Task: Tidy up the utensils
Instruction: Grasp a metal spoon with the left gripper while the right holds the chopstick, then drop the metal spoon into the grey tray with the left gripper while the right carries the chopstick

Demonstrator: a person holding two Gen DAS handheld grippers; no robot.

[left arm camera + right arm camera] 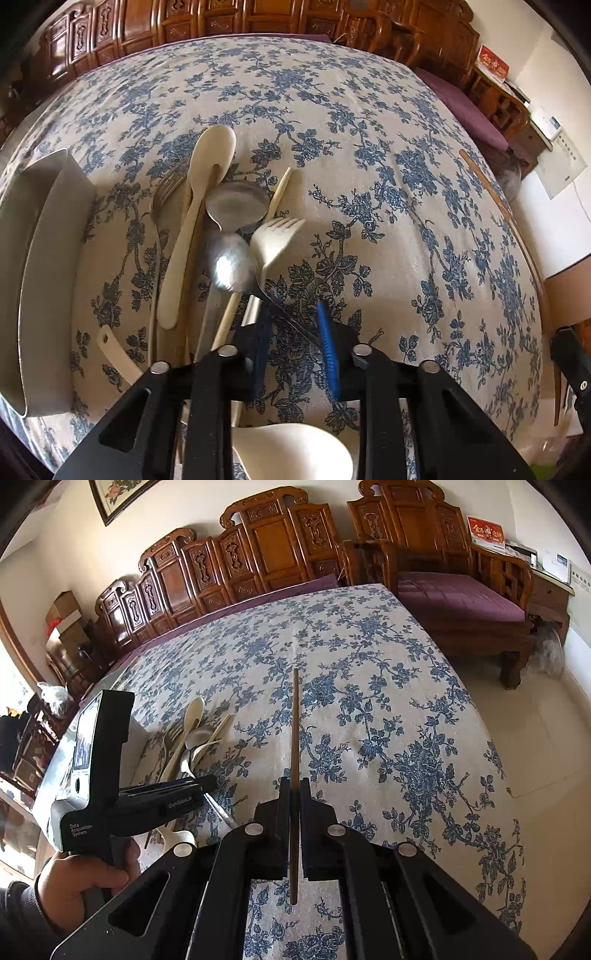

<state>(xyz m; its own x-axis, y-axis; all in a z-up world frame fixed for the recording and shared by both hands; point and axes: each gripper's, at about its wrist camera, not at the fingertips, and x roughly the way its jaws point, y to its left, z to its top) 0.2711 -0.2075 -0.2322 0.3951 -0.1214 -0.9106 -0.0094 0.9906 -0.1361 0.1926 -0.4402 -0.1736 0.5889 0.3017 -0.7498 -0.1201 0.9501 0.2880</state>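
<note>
A pile of utensils lies on the flowered tablecloth: a cream spoon (201, 206), a metal fork (162, 199), two metal spoons (232, 264), a cream fork (271, 242) and a pale chopstick (277, 195). My left gripper (295, 345) is open, its blue-padded fingers either side of a metal spoon's handle (291, 317). My right gripper (294, 794) is shut on a brown chopstick (294, 738) and holds it above the cloth, pointing away. That chopstick also shows in the left wrist view (506, 218). The pile shows in the right wrist view (192, 738), left of the chopstick.
A grey rectangular container (40, 266) stands left of the pile. A cream ladle bowl (295, 454) lies under my left gripper. The left gripper body and hand (96, 775) are at the left. Carved wooden benches (258, 554) line the far side; the table edge drops to the floor at right.
</note>
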